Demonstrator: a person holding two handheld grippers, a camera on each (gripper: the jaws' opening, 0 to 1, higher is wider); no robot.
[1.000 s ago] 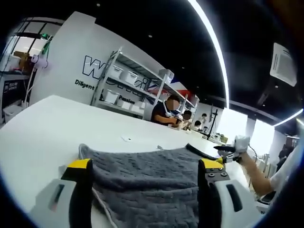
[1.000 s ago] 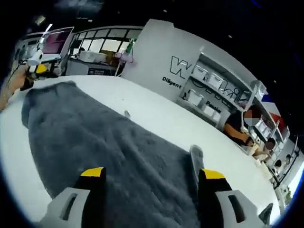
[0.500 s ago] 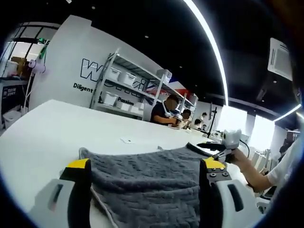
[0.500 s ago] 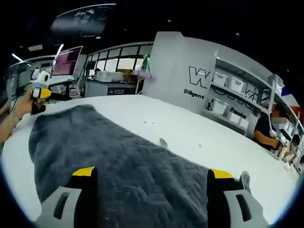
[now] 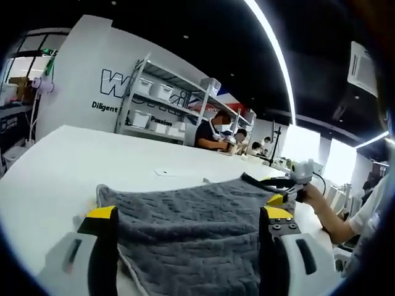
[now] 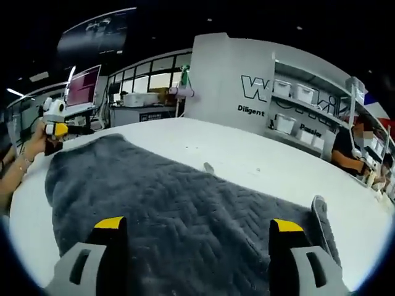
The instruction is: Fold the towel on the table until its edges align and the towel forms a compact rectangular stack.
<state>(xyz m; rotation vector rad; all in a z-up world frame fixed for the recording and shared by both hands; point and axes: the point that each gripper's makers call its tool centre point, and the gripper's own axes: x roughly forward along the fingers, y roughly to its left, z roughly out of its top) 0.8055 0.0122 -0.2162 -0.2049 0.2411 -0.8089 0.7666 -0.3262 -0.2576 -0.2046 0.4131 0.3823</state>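
The grey towel (image 6: 179, 216) lies flat on the white counter (image 6: 247, 163); it stretches between and beyond both spread tongs (image 5: 188, 216) (image 6: 197, 225); neither pinches it.

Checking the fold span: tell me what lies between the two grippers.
In the right gripper view, the grey towel spans from the right gripper to the left gripper.

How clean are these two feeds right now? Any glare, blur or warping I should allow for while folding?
Left gripper view: the ceiling light strip and bright windows blow out, while the grey towel weave stays sharp. Right gripper view: even light, the towel is crisp, and the fisheye bows the white table edge and the shelves.
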